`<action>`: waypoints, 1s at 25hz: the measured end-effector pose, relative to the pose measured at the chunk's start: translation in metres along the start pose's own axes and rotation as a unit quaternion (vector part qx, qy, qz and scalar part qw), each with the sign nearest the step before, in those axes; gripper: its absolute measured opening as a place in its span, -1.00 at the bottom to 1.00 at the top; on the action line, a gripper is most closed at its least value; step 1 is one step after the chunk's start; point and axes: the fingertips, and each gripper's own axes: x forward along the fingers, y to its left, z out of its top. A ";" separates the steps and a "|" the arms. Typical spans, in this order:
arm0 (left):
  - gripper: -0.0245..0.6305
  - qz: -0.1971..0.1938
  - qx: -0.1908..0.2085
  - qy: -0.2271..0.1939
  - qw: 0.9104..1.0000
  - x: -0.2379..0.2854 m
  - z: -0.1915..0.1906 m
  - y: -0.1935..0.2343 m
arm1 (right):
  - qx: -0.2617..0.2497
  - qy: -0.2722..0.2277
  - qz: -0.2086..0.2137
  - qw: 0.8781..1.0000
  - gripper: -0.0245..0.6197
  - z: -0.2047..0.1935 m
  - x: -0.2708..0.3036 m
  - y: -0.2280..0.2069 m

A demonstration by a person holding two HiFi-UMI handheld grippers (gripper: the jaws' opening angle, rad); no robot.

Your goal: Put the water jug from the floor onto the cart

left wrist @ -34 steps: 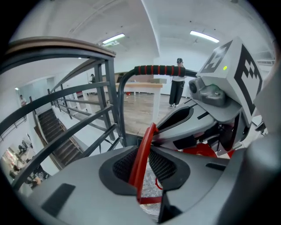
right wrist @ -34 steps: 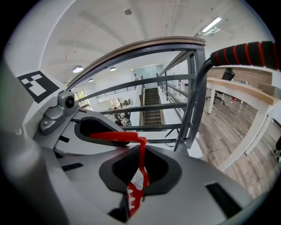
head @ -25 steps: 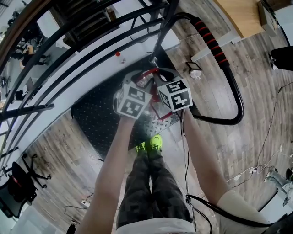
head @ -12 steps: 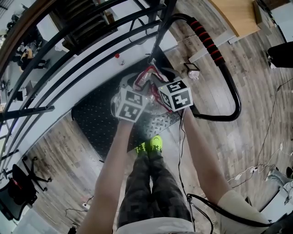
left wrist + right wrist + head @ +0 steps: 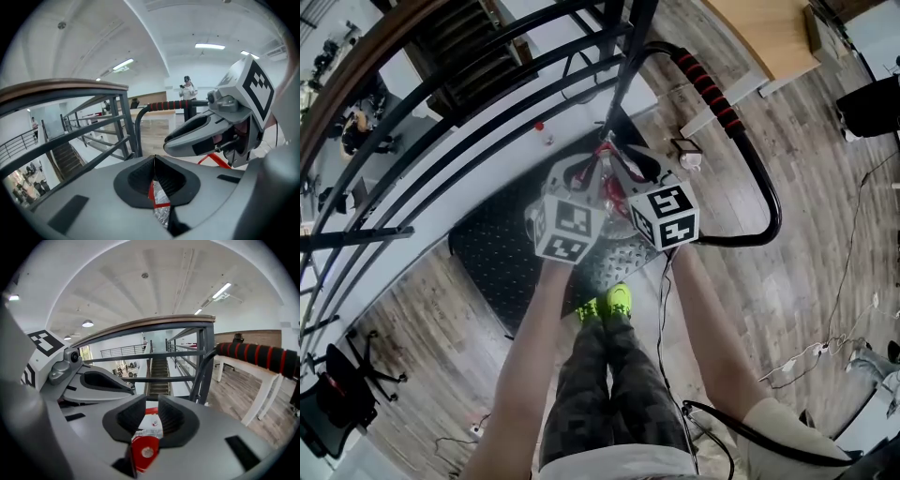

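One cart (image 5: 487, 246), black deck under both grippers. Above deck, between them, water jug (image 5: 605, 178), mostly hidden by marker cubes (image 5: 570, 228). Jaws of left gripper (image 5: 154, 159) together, pinching jug's red handle (image 5: 151, 191). Jaws of right gripper (image 5: 151, 401) just been closing, pressing jug beside red cap (image 5: 143, 451).

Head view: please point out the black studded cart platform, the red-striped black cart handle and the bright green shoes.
black studded cart platform (image 5: 490, 247): head view, bare left part.
red-striped black cart handle (image 5: 710, 91): head view, striped grip.
bright green shoes (image 5: 619, 300): head view, brighter shoe's toe.
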 end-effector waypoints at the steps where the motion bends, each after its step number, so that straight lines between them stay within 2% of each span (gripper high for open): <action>1: -0.89 -0.001 0.001 -0.008 1.000 -0.002 0.005 -0.001 | -0.003 -0.006 -0.002 1.000 -0.69 0.004 -0.004 0.002; 4: -0.89 -0.006 -0.007 -0.020 1.000 -0.006 0.014 -0.005 | -0.011 -0.014 -0.006 1.000 -0.81 0.011 -0.011 0.006; 15: -0.89 -0.005 -0.011 -0.037 0.999 -0.022 0.030 -0.017 | -0.015 -0.022 -0.001 1.000 -0.82 0.021 -0.030 0.022; 25: -0.89 0.000 -0.014 -0.043 0.999 -0.044 0.051 -0.024 | 0.001 -0.035 -0.009 0.999 -0.83 0.041 -0.054 0.031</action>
